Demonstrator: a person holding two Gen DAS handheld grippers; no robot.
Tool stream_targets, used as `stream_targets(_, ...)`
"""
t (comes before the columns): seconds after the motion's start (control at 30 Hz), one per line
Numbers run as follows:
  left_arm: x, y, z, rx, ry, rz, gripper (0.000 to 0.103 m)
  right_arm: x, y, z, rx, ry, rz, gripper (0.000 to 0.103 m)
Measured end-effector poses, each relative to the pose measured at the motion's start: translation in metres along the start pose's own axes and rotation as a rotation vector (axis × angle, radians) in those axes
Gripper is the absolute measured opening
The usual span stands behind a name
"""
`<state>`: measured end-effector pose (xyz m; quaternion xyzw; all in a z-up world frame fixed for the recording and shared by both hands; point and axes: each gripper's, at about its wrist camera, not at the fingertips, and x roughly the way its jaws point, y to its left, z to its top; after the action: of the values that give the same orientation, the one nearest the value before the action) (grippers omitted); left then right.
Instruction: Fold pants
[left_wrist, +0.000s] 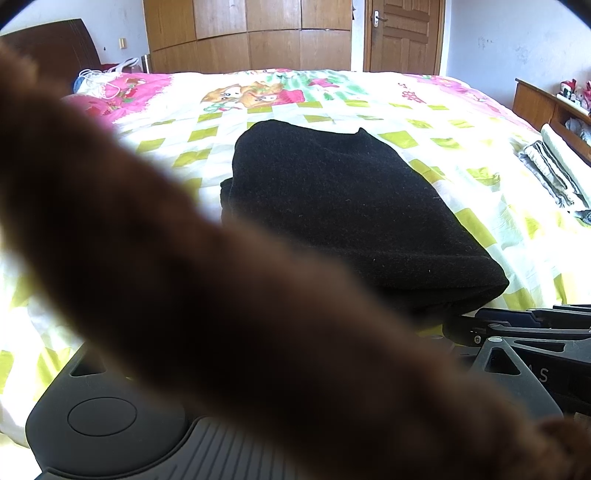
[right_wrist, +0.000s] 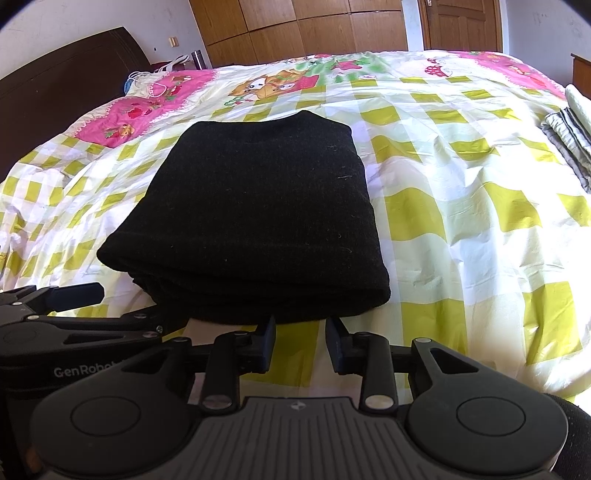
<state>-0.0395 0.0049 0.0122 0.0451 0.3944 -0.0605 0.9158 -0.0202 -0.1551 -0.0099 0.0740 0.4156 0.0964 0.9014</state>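
The black pants (right_wrist: 251, 206) lie folded into a thick rectangular stack on the bed (right_wrist: 461, 206), over the yellow-green checked part of the cartoon-print bedspread, near the bed's near edge and well short of the pink border at the far edge. The right tool (right_wrist: 300, 345) sits just in front of the stack's near folded edge, its 2 fingers parted with a clear gap and nothing between them. The left tool (right_wrist: 122, 306) shows at the lower left of the right wrist view, beside the stack's near left corner; I cannot tell how far open it is. In the left wrist view a blurred brown sleeve (left_wrist: 207, 295) covers most of the frame. Folded grey striped bedding (right_wrist: 569, 136) lies by the bed's right edge.
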Motion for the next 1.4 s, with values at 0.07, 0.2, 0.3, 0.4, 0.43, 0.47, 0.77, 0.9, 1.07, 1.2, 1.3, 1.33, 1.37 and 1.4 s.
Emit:
stream_targets(0.07, -0.0001, -0.0007, -0.0002, 0.004, -0.002, 0.004, 0.097, 0.0001, 0.0004, -0.0001, -0.003, 0.001, 0.001, 0.044)
stream_targets(0.2, -0.0007, -0.001, -0.0003, 0.009, -0.005, 0.012, 0.097, 0.0003, 0.0004, -0.0002, -0.005, 0.001, 0.002, 0.044)
stream_targets(0.3, -0.0024, -0.0029, -0.0008, 0.02, -0.017, 0.027, 0.097, 0.0008, 0.0004, -0.0003, -0.005, 0.002, 0.003, 0.044)
stream_targets(0.4, -0.0025, -0.0029, -0.0007, 0.019, -0.018, 0.026, 0.097, 0.001, 0.0002, -0.0003, -0.006, 0.002, 0.004, 0.044)
stream_targets(0.43, -0.0025, -0.0027, -0.0008, 0.019, -0.017, 0.026, 0.097, 0.0012, 0.0002, -0.0003, -0.006, 0.003, 0.004, 0.044)
stream_targets(0.47, -0.0025, -0.0026, -0.0008, 0.019, -0.017, 0.025, 0.097, 0.001, 0.0003, -0.0004, -0.006, 0.003, 0.004, 0.044)
stream_targets(0.77, -0.0032, -0.0005, -0.0007, 0.011, -0.013, 0.006, 0.097, 0.002, 0.0008, -0.001, -0.006, 0.006, 0.002, 0.044)
stream_targets(0.9, -0.0031, -0.0002, -0.001, 0.009, -0.013, 0.006, 0.097, 0.0024, 0.0008, -0.001, -0.006, 0.006, 0.003, 0.044)
stream_targets(1.07, -0.004, -0.0008, -0.0007, 0.015, -0.018, 0.014, 0.097, 0.0019, 0.0008, -0.0005, -0.008, 0.004, 0.003, 0.044)
stream_targets(1.2, -0.004, -0.0002, -0.0005, 0.016, -0.018, 0.013, 0.097, 0.0017, 0.0006, -0.0007, -0.007, 0.003, 0.005, 0.044)
stream_targets(1.3, -0.0038, 0.0002, -0.0003, 0.014, -0.018, 0.01, 0.097, 0.0018, 0.0006, -0.0007, -0.007, 0.005, 0.004, 0.044)
stream_targets(1.33, -0.0039, 0.0003, -0.0003, 0.014, -0.019, 0.009, 0.097, 0.0016, 0.0004, -0.0005, -0.006, 0.005, 0.005, 0.044)
stream_targets(1.37, -0.0037, 0.0005, -0.0002, 0.013, -0.018, 0.008, 0.097, 0.0015, 0.0006, -0.0006, -0.006, 0.006, 0.005, 0.044)
stream_targets(1.4, -0.0038, 0.0009, -0.0002, 0.012, -0.017, 0.006, 0.097, 0.0012, 0.0008, -0.0006, -0.006, 0.005, 0.006, 0.044)
